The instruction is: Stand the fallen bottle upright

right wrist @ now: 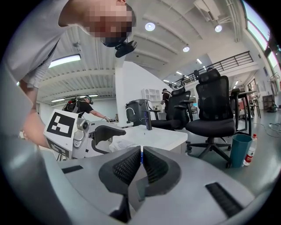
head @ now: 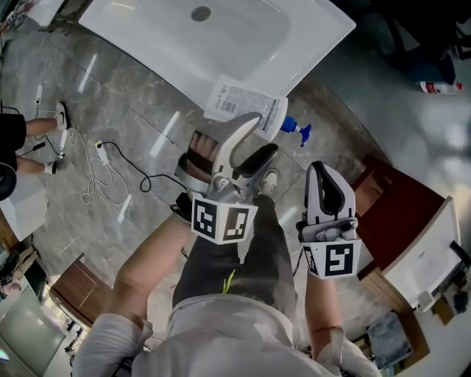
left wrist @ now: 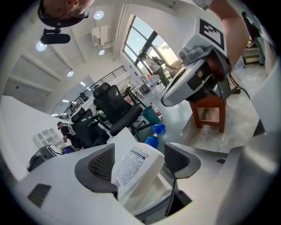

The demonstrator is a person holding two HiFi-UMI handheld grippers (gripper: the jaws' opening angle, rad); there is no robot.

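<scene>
A white spray bottle (head: pixel 244 104) with a printed label and a blue nozzle (head: pixel 293 126) lies on its side at the near edge of the white table (head: pixel 147 29), nozzle pointing right. My left gripper (head: pixel 259 137) reaches over that edge. In the left gripper view the bottle (left wrist: pixel 137 169) sits between the pads of the left gripper (left wrist: pixel 138 163), with a gap on the right side; the jaws stand wide. My right gripper (head: pixel 321 171) hangs to the right, off the table, away from the bottle. In its own view the right gripper (right wrist: pixel 141 165) is shut with nothing in it.
The table has a basin with a drain (head: pixel 201 13). A red-brown wooden stool (head: pixel 397 213) stands at the right, a white cable (head: pixel 99 166) trails on the grey floor, and another person's legs (head: pixel 37 132) are at the left. Black office chairs (right wrist: pixel 210 110) and a teal bin (right wrist: pixel 240 149) stand beyond.
</scene>
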